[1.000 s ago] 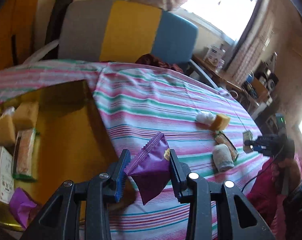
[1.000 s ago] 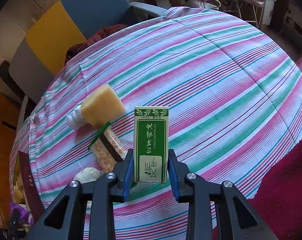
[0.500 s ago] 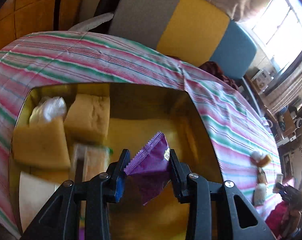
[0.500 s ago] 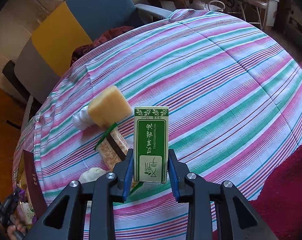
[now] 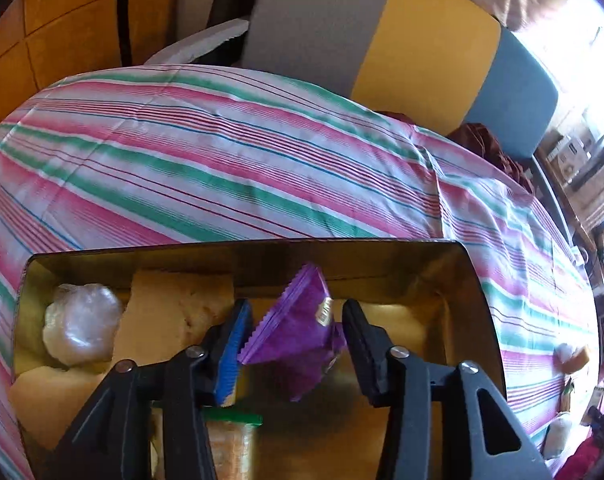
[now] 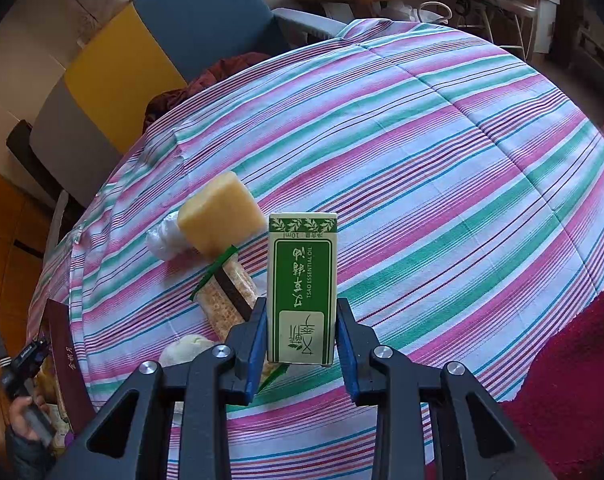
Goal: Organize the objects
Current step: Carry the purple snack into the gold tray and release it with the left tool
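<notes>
The left claw (image 5: 293, 338) has widened since half a second ago, and the purple snack packet (image 5: 297, 332) sits loose between its jaws over the gold tin (image 5: 245, 250). Yellow sponges (image 5: 173, 312) lie left of it. The right claw (image 6: 301, 338) stays clenched on the upright green essential-oil box (image 6: 302, 286), a sponge (image 6: 219, 212) and cracker pack (image 6: 225, 292) lying beyond-left on the striped bench (image 6: 442, 168)
</notes>
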A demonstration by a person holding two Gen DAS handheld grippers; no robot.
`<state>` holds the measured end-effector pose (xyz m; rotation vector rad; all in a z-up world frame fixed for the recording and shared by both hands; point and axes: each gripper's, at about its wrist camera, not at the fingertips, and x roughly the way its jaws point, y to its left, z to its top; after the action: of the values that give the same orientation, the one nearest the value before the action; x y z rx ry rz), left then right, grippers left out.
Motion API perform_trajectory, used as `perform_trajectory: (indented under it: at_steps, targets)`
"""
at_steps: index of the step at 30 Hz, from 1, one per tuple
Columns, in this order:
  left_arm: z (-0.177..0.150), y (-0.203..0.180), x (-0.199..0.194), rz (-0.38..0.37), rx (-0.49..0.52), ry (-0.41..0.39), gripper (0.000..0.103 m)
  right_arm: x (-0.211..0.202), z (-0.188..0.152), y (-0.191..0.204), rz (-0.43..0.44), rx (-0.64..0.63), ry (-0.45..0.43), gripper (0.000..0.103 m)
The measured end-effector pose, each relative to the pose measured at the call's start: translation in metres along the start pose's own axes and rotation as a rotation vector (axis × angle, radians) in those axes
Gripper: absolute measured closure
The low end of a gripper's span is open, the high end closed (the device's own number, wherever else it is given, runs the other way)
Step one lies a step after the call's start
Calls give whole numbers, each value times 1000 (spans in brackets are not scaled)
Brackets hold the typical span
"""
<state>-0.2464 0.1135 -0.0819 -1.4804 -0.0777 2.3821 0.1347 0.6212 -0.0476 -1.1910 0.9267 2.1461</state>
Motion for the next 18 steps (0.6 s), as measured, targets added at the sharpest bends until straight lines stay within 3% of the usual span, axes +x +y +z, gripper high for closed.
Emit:
perform_trajectory:
  at_steps: [8,18]
  targets:
    - [-15,1,-56,-33,-8,-90,51,-2,-1,-1,-4,0,-8,71]
    - [-92,-6,-133,12,50,-230,51,-16,-5,25,22,-101,-66,71]
